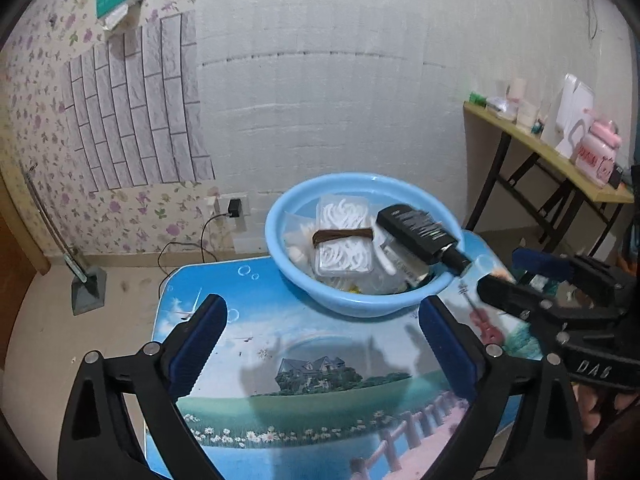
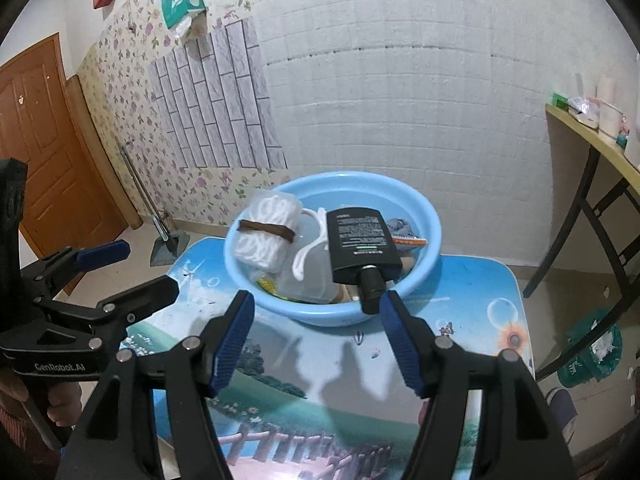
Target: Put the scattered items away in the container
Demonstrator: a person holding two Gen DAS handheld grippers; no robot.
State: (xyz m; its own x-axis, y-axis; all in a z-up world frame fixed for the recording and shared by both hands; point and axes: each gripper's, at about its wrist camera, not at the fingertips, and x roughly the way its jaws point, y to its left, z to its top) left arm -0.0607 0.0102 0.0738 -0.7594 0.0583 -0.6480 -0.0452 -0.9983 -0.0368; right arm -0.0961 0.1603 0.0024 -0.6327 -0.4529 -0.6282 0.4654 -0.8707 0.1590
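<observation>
- At the far end of the small table (image 1: 280, 344), whose glossy top carries a printed landscape with a house, sky and fence, you have a round, smooth light-blue plastic basin (image 1: 360, 304) resting on the surface.
- Inside the basin lies a flat black tube (image 1: 416, 228) with fine printed text; its round black cap sticks out over the near rim, on the right side in the left wrist view.
- Beside the tube, to its left, sits a clear rectangular plastic box of white floss picks (image 1: 344, 240), banded across the middle by a brown elastic (image 1: 344, 235).
- Further small items, including a white looped cord (image 2: 310, 248) and a crumpled wrapper, fill the basin floor; you cannot make them out in detail.
- Your left gripper (image 1: 320, 344) hovers over the near half of the table, aimed toward the basin; its ribbed blue pads (image 1: 196, 344) are spread wide with nothing between them.
- Your right gripper (image 2: 316, 340) sits just short of the basin's near rim, level with the tube's cap; its blue pads (image 2: 234, 340) are likewise spread apart and grip nothing.
- Each gripper shows at the edge of the other's view, side by side.
</observation>
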